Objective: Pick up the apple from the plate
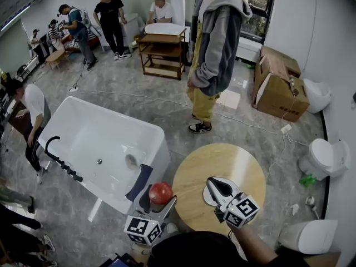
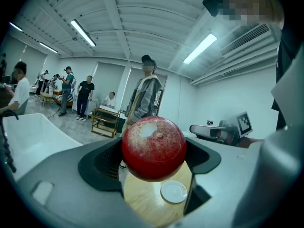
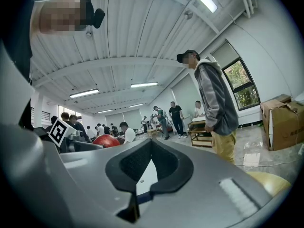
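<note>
A red apple [image 1: 161, 193] [image 2: 153, 144] sits between the two dark jaws of my left gripper [image 1: 158, 200] [image 2: 153, 167], which is shut on it. The apple hangs in the air just off the left edge of the round wooden table [image 1: 233, 166]. The small white plate [image 2: 174, 192] lies bare on the tabletop below; in the head view the plate [image 1: 206, 197] is partly covered by my right gripper [image 1: 218, 188]. In its own view the right gripper [image 3: 141, 190] has its jaw tips touching and holds nothing. The apple [image 3: 107, 140] shows to its left.
A white bathtub [image 1: 83, 128] stands left of the table. A person in a grey hoodie [image 1: 217, 43] stands beyond the table. A cardboard box [image 1: 278, 88] and white toilets [image 1: 325, 157] are at the right. A wooden shelf cart [image 1: 163, 52] and several people fill the back.
</note>
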The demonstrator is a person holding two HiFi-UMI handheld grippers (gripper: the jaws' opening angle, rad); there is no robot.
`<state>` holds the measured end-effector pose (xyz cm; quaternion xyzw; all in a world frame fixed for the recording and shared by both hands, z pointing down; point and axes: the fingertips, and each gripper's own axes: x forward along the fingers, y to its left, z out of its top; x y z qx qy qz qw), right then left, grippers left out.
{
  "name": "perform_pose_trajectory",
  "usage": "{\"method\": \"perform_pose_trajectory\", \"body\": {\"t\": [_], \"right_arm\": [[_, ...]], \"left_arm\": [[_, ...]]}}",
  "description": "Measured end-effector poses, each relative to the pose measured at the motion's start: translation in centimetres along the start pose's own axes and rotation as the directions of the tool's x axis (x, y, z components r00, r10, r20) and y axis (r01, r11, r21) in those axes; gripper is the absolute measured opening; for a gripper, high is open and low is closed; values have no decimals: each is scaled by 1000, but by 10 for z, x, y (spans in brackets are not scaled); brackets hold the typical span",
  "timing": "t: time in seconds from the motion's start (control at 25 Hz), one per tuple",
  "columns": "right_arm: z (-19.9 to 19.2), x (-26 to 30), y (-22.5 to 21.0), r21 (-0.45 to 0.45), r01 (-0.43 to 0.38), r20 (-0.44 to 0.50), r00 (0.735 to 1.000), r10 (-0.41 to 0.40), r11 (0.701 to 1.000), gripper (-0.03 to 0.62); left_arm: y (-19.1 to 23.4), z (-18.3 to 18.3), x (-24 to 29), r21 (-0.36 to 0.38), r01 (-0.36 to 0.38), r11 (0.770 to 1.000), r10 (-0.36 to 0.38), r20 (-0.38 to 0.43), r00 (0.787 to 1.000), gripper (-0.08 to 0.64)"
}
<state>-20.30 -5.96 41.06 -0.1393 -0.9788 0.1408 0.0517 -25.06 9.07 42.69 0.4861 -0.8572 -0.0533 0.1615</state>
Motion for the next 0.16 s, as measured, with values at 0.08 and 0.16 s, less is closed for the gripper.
{"method": "perform_pose_trajectory", "body": {"t": [0.08,0.16], "right_arm": [[-1,-3,0,0,0,0,1000,0,1000,8],[-2,-5,-1,0,-2,1,1000,2,1000,8]], "left_arm": [[-2,-1,0,0,0,1000,0,1,1000,413],[-4,-1,-1,-1,-1,1000,1,1,1000,413]]}}
